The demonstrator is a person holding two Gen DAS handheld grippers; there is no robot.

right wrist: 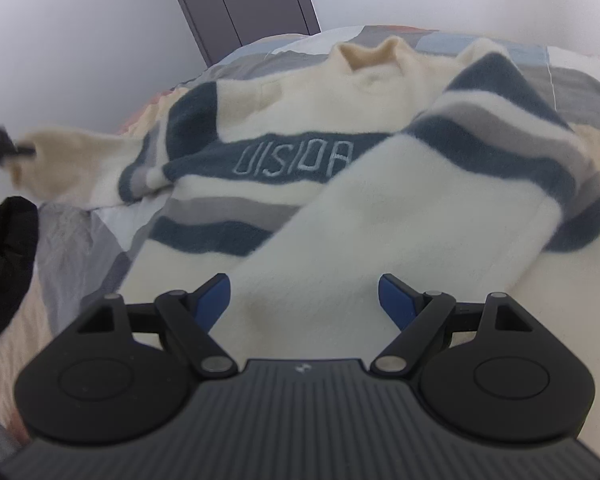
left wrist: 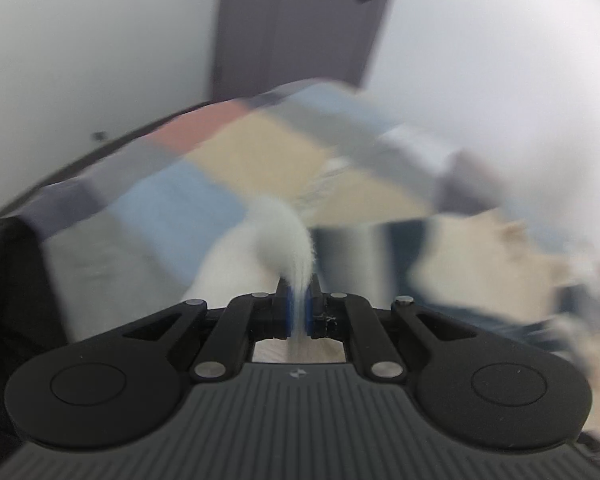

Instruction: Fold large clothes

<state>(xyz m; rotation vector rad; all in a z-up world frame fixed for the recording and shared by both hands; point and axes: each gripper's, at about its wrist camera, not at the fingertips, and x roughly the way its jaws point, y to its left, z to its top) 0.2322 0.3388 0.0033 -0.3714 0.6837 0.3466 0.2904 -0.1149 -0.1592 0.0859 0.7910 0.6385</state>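
Note:
A cream sweater [right wrist: 292,92] with dark teal and grey stripes lies on a patchwork bedspread [right wrist: 572,80]. One sleeve [right wrist: 380,208] is folded across its front. My right gripper [right wrist: 304,300] is open just above that sleeve's cuff end, with the blue pads on either side of it. My left gripper [left wrist: 299,312] is shut on the fluffy cream cuff [left wrist: 284,236] of the other sleeve and holds it up. In the right wrist view that sleeve [right wrist: 76,164] stretches out to the left, held by the left gripper [right wrist: 20,148] at the frame edge. The left wrist view is blurred.
The bedspread [left wrist: 204,184] has blue, tan, pink and grey patches. A grey door [right wrist: 244,4] stands in the white wall behind the bed, also in the left wrist view [left wrist: 300,24]. Something black [right wrist: 4,256] lies at the bed's left edge.

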